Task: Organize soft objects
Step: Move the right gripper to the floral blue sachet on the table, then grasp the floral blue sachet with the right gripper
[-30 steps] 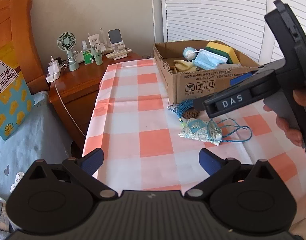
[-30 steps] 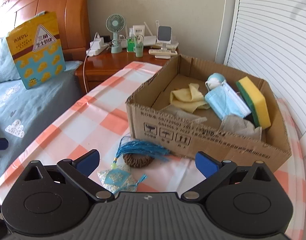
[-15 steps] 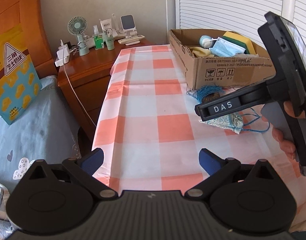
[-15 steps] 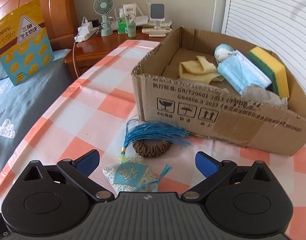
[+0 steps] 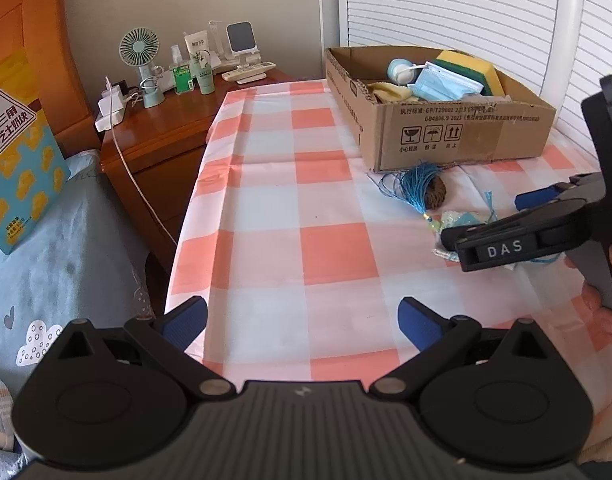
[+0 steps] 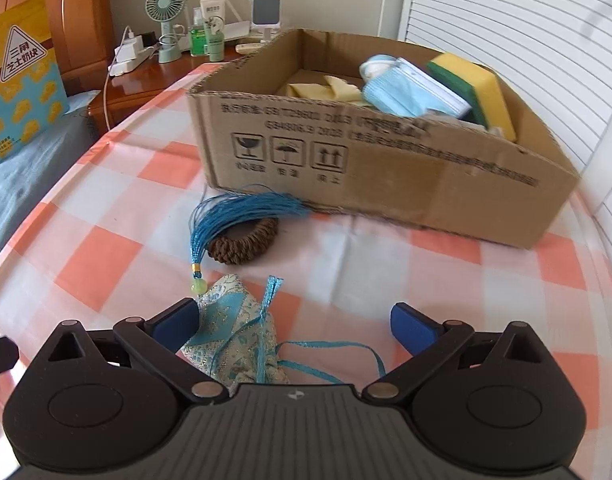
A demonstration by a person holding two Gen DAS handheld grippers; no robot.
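The right claw [image 6: 293,322] is coming down low over the pouch [image 6: 234,332], much closer than a moment ago. Its fingers are wide apart, with the pouch lying on the cloth between them, near the box [image 6: 386,168]. A grab looks close. The left claw [image 5: 302,318] is waiting, fingers apart, holding nothing.

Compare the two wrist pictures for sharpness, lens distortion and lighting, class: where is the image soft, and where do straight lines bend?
Left wrist view: sharp throughout; the louvred door slats bow with fisheye distortion; daylight is even. Right wrist view: print on the cardboard box smears with motion blur, while the embroidered sachet beside the right gripper stays clearer; the checked tablecloth curves near the edges.
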